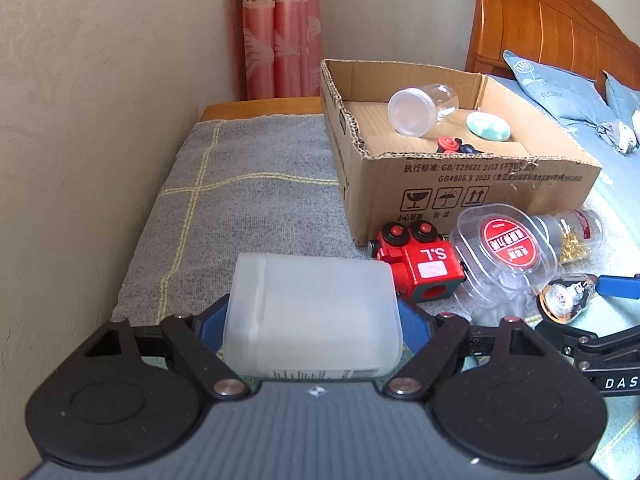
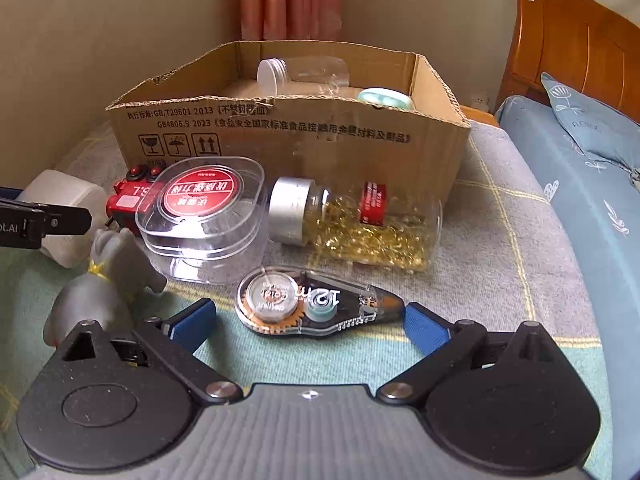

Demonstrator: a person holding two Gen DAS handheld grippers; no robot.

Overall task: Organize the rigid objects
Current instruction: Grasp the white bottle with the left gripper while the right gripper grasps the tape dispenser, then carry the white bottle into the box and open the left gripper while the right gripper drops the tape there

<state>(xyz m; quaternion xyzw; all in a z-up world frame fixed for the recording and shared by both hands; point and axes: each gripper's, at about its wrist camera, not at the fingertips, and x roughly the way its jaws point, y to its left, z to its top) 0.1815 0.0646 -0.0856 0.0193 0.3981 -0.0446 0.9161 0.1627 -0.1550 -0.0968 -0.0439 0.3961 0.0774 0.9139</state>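
Observation:
My left gripper (image 1: 312, 320) is shut on a frosted white plastic bottle (image 1: 312, 312), which also shows in the right wrist view (image 2: 68, 208). My right gripper (image 2: 310, 322) is open with a clear correction tape dispenser (image 2: 316, 306) lying between its blue fingers (image 2: 424, 328). A cardboard box (image 1: 460, 184) stands behind, holding a clear jar (image 1: 420, 110), a pale green dish (image 1: 488, 126) and small red and dark pieces (image 1: 448, 145). In front of it lie a red toy vehicle (image 1: 420, 264), a clear case with a red label (image 2: 204, 216) and a jar of gold pieces (image 2: 360, 220).
A grey elephant figure (image 2: 96, 292) stands by my right gripper's left finger. Everything sits on a grey checked cloth (image 1: 248, 200) beside a wall (image 1: 80, 120). A bed with blue bedding (image 2: 568, 160) and a wooden headboard (image 1: 540, 20) is at the right.

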